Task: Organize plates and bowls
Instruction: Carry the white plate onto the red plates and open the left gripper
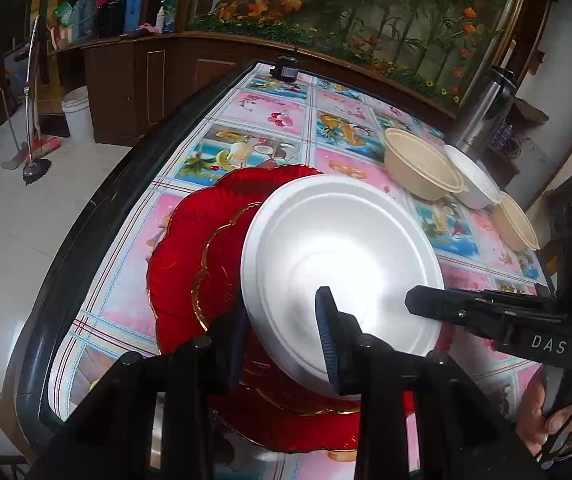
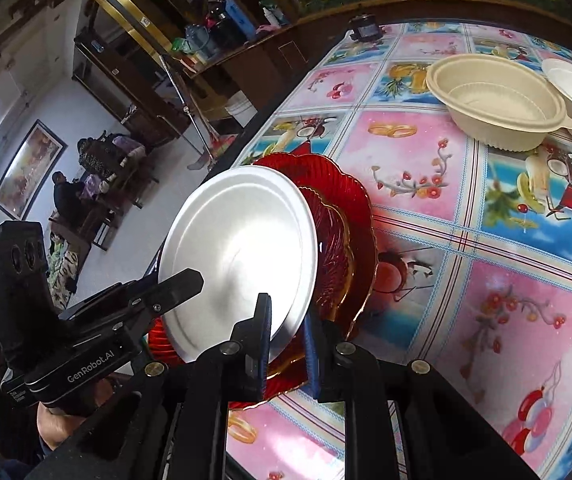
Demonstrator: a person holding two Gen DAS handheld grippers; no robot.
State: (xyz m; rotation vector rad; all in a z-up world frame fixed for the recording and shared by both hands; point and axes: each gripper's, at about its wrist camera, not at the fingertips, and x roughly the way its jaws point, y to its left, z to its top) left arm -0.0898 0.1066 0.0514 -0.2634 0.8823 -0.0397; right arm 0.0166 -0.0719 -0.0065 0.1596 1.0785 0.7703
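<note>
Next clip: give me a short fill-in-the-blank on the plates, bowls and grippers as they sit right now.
1. The white plate hangs tilted above two stacked plates coloured ____.
2. The left gripper and the right gripper both clamp the rim of the ____ plate.
3. Of the three bowls at the far side of the tablecloth, the white bowl sits between two ____ bowls.

Missing words: red; white; beige

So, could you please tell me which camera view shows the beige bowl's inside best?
The right wrist view: the beige bowl faces the camera, so its floor and ribbed wall show. The left wrist view shows it from the side, mostly outer wall and rim.
</note>
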